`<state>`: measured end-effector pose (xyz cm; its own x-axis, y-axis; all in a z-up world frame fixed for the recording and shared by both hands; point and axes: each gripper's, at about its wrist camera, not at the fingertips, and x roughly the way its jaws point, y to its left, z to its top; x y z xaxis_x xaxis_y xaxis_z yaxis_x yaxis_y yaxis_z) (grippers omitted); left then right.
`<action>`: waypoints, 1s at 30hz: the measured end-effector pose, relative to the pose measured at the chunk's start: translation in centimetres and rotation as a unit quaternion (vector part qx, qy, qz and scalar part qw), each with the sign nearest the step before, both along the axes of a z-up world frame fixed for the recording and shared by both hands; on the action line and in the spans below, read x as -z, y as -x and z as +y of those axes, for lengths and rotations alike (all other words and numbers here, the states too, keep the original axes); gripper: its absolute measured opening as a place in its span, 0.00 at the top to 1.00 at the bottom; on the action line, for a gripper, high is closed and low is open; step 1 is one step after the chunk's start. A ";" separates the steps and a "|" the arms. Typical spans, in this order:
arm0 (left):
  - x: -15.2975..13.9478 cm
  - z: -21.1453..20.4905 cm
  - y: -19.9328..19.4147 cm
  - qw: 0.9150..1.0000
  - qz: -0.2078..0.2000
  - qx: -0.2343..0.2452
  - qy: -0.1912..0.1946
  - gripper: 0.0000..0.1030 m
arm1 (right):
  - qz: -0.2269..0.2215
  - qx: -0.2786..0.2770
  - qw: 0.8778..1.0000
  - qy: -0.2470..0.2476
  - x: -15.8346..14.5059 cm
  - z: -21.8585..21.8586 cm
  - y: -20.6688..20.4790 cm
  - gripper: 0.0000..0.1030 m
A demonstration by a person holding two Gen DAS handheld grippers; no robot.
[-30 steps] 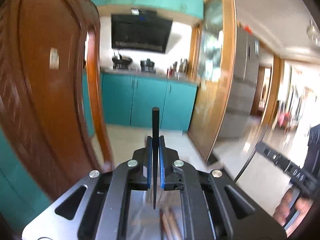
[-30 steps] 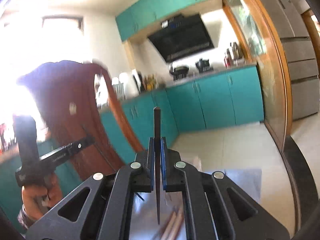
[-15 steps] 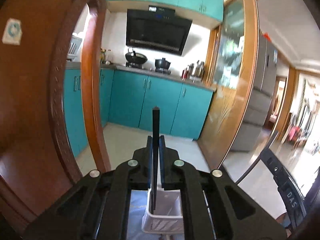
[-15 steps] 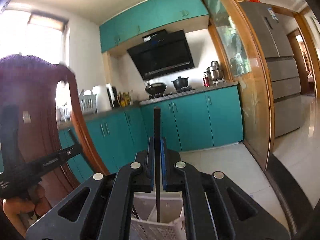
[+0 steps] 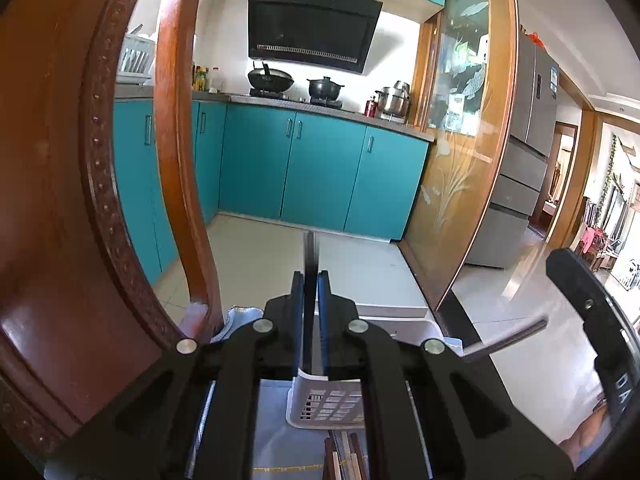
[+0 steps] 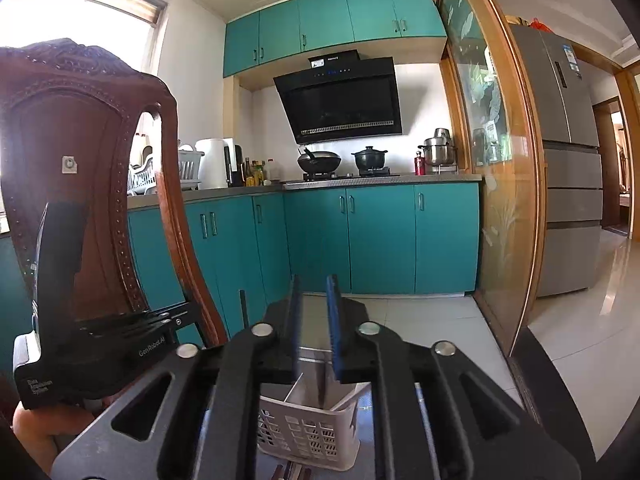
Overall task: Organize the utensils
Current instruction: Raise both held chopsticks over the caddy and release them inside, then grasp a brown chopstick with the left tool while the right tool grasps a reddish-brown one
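Note:
My left gripper point(image 5: 310, 276) is shut on a black chopstick point(image 5: 309, 256) that stands upright between its blue pads, above a white slotted basket point(image 5: 328, 404). My right gripper point(image 6: 314, 280) hangs over the same basket point(image 6: 304, 436) and its jaws are opening. No chopstick stands between its pads. A dark stick point(image 6: 322, 380) shows lower down, inside the basket. In the left wrist view a grey stick point(image 5: 504, 340) slants beside the right gripper; I cannot tell whether anything holds it.
A carved wooden chair back point(image 5: 80, 200) rises close on the left. Several loose chopsticks point(image 5: 346, 456) lie on the pale cloth point(image 5: 276, 440) in front of the basket. Teal kitchen cabinets point(image 6: 380, 240) and a glass sliding door point(image 6: 500, 200) stand beyond.
Both grippers sank and tilted down, bringing the basket into view. The right gripper's jaws have parted, and the chopstick it gripped no longer stands between them. The left grip is unchanged.

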<state>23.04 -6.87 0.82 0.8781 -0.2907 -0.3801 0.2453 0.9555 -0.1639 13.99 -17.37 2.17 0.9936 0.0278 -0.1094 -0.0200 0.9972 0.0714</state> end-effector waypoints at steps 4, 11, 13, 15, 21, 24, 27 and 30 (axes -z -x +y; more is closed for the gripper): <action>-0.1 1.4 3.0 0.999 -0.035 0.004 0.015 0.93 | -0.035 -0.043 0.998 0.007 0.0 0.2 3.5 0.77; 2.7 2.7 5.8 0.999 -0.043 -0.005 0.001 0.93 | 0.144 -0.166 0.975 0.016 7.3 2.0 1.7 0.77; 4.6 2.5 5.1 1.000 -0.001 0.002 -0.006 0.93 | 0.252 -0.153 0.955 0.011 11.5 2.5 -1.0 0.77; 6.3 2.3 4.2 0.999 0.040 0.012 -0.015 0.93 | 0.357 -0.120 0.926 0.011 15.8 2.9 -3.6 0.77; 9.2 1.7 2.5 0.992 0.120 0.028 -0.038 0.93 | 0.434 -0.064 0.899 -0.011 19.5 1.6 -5.9 0.77; 10.0 1.6 1.5 0.987 0.152 0.035 -0.035 0.93 | 0.446 -0.072 0.892 -0.022 20.2 1.5 -6.2 0.77; 10.9 2.0 1.3 0.983 0.174 0.040 -0.032 0.91 | 0.444 -0.077 0.893 -0.021 20.6 1.0 -6.6 0.77; 12.0 1.3 1.5 0.981 0.185 0.045 -0.049 0.86 | 0.448 -0.078 0.890 -0.026 20.6 0.8 -6.4 0.85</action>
<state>21.57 -5.60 -11.21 0.6481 -0.3062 -0.6973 0.2702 0.9485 -0.1653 20.40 -16.55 -18.45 0.4917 0.1857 -0.8507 -0.0692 0.9822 0.1744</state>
